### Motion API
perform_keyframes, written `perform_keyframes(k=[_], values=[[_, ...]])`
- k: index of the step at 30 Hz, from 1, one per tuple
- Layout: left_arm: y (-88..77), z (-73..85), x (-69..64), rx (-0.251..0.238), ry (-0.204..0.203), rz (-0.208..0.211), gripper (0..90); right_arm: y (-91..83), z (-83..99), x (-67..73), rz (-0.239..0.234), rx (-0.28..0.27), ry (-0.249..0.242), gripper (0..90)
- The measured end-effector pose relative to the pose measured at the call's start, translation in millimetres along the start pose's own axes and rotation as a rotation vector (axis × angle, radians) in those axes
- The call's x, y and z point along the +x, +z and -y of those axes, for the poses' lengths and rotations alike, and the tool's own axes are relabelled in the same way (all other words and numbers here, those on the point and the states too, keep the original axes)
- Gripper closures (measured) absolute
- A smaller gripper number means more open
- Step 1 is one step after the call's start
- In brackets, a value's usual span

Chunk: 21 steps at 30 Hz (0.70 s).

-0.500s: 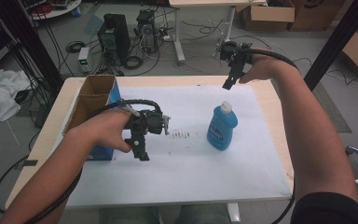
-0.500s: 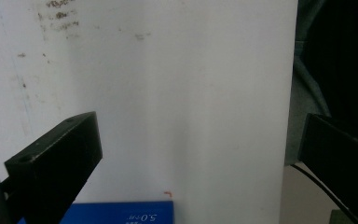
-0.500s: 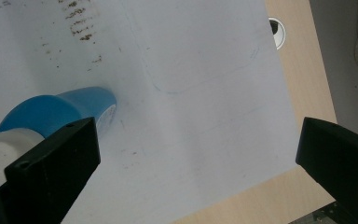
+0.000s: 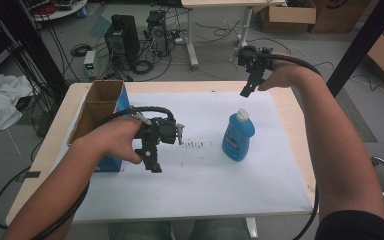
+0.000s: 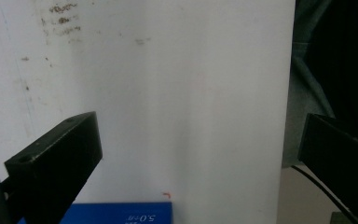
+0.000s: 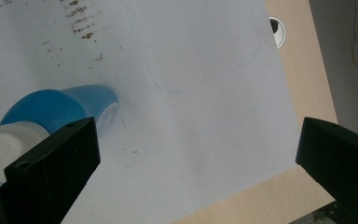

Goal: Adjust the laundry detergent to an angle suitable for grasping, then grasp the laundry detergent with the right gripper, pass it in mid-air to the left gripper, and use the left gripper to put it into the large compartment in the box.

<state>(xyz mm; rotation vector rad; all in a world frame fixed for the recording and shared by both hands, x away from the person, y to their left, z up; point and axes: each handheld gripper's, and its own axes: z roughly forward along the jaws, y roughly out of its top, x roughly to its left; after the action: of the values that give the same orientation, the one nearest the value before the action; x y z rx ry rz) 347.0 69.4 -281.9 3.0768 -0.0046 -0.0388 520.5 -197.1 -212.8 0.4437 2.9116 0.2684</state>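
a blue bottle (image 4: 238, 137) with a white cap stands upright on a white sheet (image 4: 260, 185) that covers most of a pale wooden counter (image 4: 300, 145). the right gripper (image 4: 246, 90) is held in the air above the far edge of the sheet, well apart from the bottle and pointing down toward it. in the right gripper view its jaws stand wide apart with nothing between them, and the bottle (image 6: 60, 109) lies low at the left, its white cap partly behind the left-hand jaw. the left gripper (image 4: 154, 167) hovers over the sheet to the left of the bottle, also well apart from it, jaws wide and empty, aimed down at bare sheet. just beside the left hand (image 4: 117, 139) stands an open cardboard box (image 4: 100, 102) with blue sides; a blue edge of it (image 5: 121, 213) shows in the left gripper view. a patch of dark smudges (image 4: 196, 144) marks the sheet between the left gripper and the bottle. nothing stands between either gripper and the bottle.
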Motion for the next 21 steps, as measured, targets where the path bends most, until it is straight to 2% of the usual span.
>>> perform_keyframes(k=[7,15,19,21], values=[[0.2,3.4,-1.3,-0.003,-0.011,-0.009,0.1,5.1,0.6,0.3,0.001,0.011,0.0,0.0],[0.4,3.4,-4.2,-0.004,0.005,-0.013,0.1,4.0,-0.1,1.7,0.006,0.01,0.006,0.0],[-1.7,5.6,-3.6,-0.013,-0.007,-0.014,0.1,3.9,-0.3,1.5,0.007,0.011,0.007,0.0],[-2.0,5.5,-3.6,-0.003,-0.009,-0.015,0.1,4.1,0.0,1.5,0.005,0.01,0.007,0.0]])
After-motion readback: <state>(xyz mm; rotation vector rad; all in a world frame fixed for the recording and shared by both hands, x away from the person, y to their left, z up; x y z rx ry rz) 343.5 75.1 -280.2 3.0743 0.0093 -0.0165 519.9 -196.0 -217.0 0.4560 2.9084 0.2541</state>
